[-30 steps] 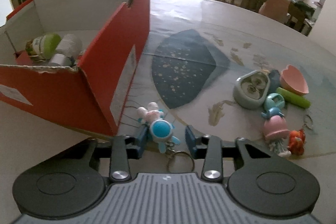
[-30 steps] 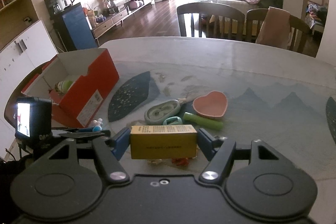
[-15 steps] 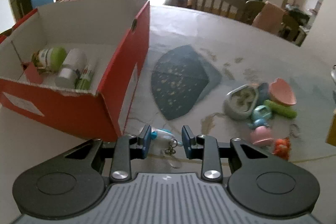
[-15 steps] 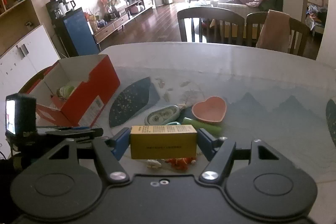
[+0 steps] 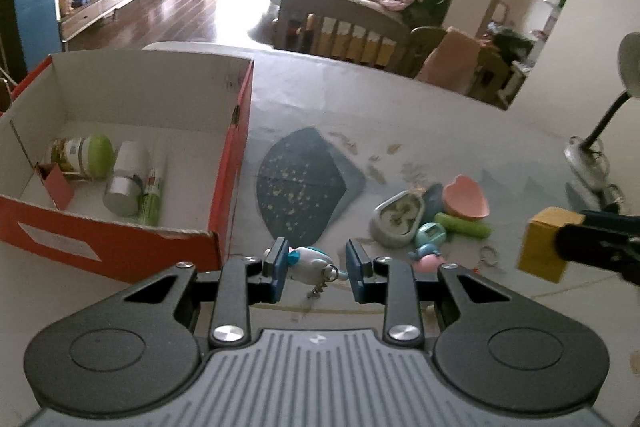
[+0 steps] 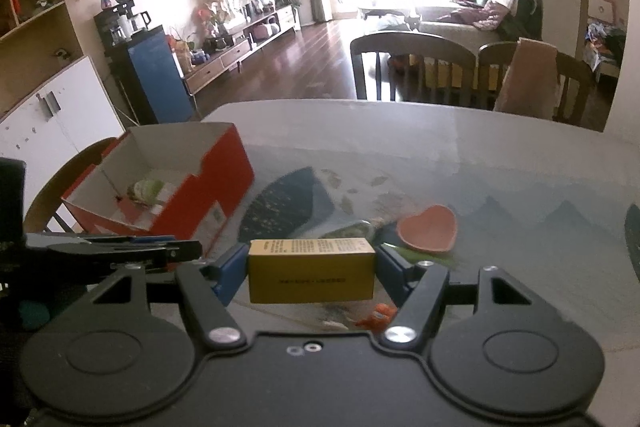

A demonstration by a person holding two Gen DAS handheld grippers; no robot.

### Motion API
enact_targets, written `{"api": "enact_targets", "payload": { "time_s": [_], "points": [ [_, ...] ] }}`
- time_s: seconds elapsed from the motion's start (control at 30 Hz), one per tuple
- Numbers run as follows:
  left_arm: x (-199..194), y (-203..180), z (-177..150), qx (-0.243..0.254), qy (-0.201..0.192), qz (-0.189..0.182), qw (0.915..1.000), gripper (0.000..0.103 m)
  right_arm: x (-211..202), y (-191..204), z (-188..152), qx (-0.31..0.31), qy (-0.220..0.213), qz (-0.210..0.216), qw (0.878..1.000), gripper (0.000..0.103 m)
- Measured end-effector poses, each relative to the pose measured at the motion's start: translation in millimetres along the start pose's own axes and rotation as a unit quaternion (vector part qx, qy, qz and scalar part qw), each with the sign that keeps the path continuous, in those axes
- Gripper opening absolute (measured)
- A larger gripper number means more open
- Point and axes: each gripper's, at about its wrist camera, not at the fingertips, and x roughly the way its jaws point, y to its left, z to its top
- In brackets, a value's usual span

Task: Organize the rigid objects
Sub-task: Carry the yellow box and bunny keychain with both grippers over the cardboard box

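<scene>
Blue pads of your left gripper are closed on a small white-and-blue keychain figure, which sits pressed against the left pad with its metal ring dangling toward the right pad; whether that right pad touches it is hard to tell. Ahead and to the left of those jaws stands the red shoebox, its top open, with a green-lidded jar, a white bottle and a green tube lying on its floor. Ahead and to the right of the jaws, a cluster rests on the table: a pink heart dish, a green stick, an oval grey case and small keychain toys. Your right gripper clamps a yellow carton lengthwise between its pads, held above the table; the shoebox lies ahead and to its left, and the heart dish just ahead to its right.
</scene>
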Motion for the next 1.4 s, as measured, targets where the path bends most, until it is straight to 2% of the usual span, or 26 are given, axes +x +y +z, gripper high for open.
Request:
{"api": "enact_targets", "payload": {
  "time_s": [0.17, 0.37, 0.73, 1.1, 1.4],
  "points": [
    [-24.1, 16.7, 19.0, 0.007, -0.013, -0.019, 0.9997, 0.03, 0.4, 26.8, 9.7, -0.002, -0.01, 0.004, 1.0, 0.069],
    [-43.6, 46.9, 42.9, 0.018, -0.034, -0.024, 0.999, 0.03, 7.2, 65.0, 23.9, -0.013, -0.023, 0.007, 1.0, 0.069],
    [-60.7, 123.3, 72.7, 0.021, -0.054, -0.004, 0.9983, 0.03, 43.7, 140.4, 46.4, -0.036, -0.029, 0.017, 0.999, 0.069],
    [-45.6, 203.6, 83.0, 0.021, -0.029, 0.035, 0.9988, 0.03, 105.3, 195.3, 58.2, -0.059, -0.004, 0.012, 0.998, 0.069],
    [-10.2, 237.0, 83.2, 0.036, 0.005, 0.052, 0.998, 0.03, 161.9, 218.2, 52.4, -0.067, 0.05, -0.006, 0.996, 0.069]
  ]
}}
